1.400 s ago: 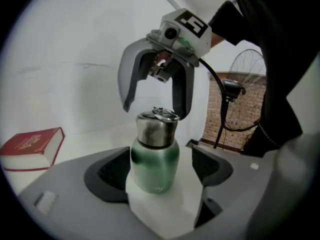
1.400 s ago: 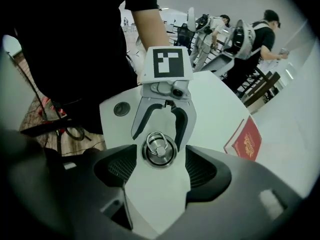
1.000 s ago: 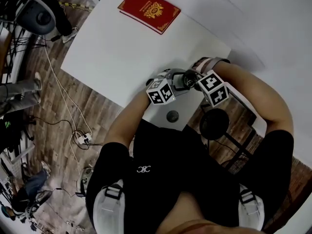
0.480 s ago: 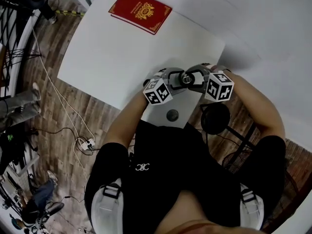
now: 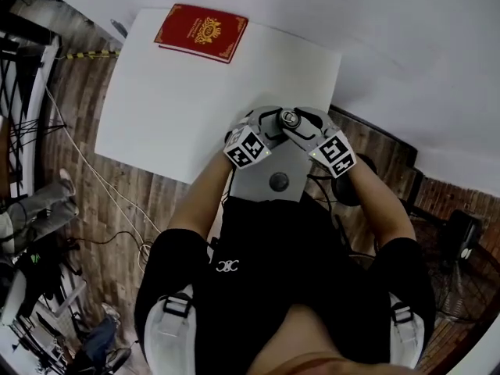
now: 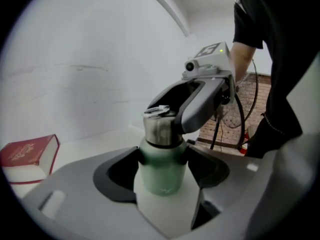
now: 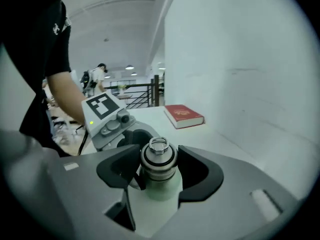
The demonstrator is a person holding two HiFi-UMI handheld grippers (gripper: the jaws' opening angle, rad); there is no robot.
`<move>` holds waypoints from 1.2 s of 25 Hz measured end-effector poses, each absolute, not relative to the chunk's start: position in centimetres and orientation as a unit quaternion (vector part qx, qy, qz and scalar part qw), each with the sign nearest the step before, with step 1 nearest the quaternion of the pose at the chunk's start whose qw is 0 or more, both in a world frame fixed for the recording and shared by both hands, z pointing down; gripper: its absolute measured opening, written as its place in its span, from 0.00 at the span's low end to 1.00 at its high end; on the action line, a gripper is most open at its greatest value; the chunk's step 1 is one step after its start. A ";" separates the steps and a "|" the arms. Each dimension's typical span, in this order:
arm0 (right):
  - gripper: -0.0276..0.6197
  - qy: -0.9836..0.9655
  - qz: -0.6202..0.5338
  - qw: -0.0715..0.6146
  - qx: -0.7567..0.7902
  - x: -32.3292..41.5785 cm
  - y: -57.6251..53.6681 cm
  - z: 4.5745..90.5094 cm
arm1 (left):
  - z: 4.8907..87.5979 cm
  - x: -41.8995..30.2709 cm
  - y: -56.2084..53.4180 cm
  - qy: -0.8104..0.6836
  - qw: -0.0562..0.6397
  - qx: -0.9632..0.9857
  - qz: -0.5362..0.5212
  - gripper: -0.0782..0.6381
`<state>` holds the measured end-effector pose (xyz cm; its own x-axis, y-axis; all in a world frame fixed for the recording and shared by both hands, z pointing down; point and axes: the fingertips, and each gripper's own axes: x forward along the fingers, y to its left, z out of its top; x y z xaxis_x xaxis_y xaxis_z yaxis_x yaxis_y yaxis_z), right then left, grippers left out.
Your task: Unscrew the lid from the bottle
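A green bottle [image 6: 161,170] with a steel lid [image 6: 158,127] stands upright near the front edge of the white table [image 5: 172,100]. My left gripper [image 6: 162,165] is shut on the green body, with a pad against each side just below the shoulder. The right gripper [image 7: 158,165] comes in from the other side and is shut on the lid [image 7: 158,156]; its ring handle faces up between the dark pads. In the head view the lid [image 5: 290,118] shows between both grippers, with the left gripper [image 5: 275,125] and the right gripper [image 5: 301,122] meeting at it.
A red book [image 5: 201,32] lies at the table's far edge, well away from the bottle. A grey plate with a round knob [image 5: 278,182] lies at the near edge under my hands. A black round object [image 5: 349,191] and a fan stand on the wood floor to the right.
The right gripper's marker cube has swung from beside the bottle round towards me, while its jaws stay at the lid. The left gripper keeps its hold on the bottle.
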<state>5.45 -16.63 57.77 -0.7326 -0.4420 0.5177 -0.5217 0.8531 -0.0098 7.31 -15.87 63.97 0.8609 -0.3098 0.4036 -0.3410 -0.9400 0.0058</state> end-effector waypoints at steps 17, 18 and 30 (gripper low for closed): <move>0.47 -0.900 -0.096 0.409 0.119 7.2 -13.6 56.4 | 63.8 7.6 -15.8 -0.164 0.035 0.966 0.198 0.61; 0.47 -0.879 -0.135 0.452 0.071 7.3 -13.6 56.6 | 63.8 7.6 -15.8 -0.162 0.034 0.966 0.198 0.61; 0.47 -0.789 -0.138 0.593 -0.089 5.0 -14.3 59.3 | 63.1 7.9 -15.5 -0.160 0.032 0.967 0.196 0.61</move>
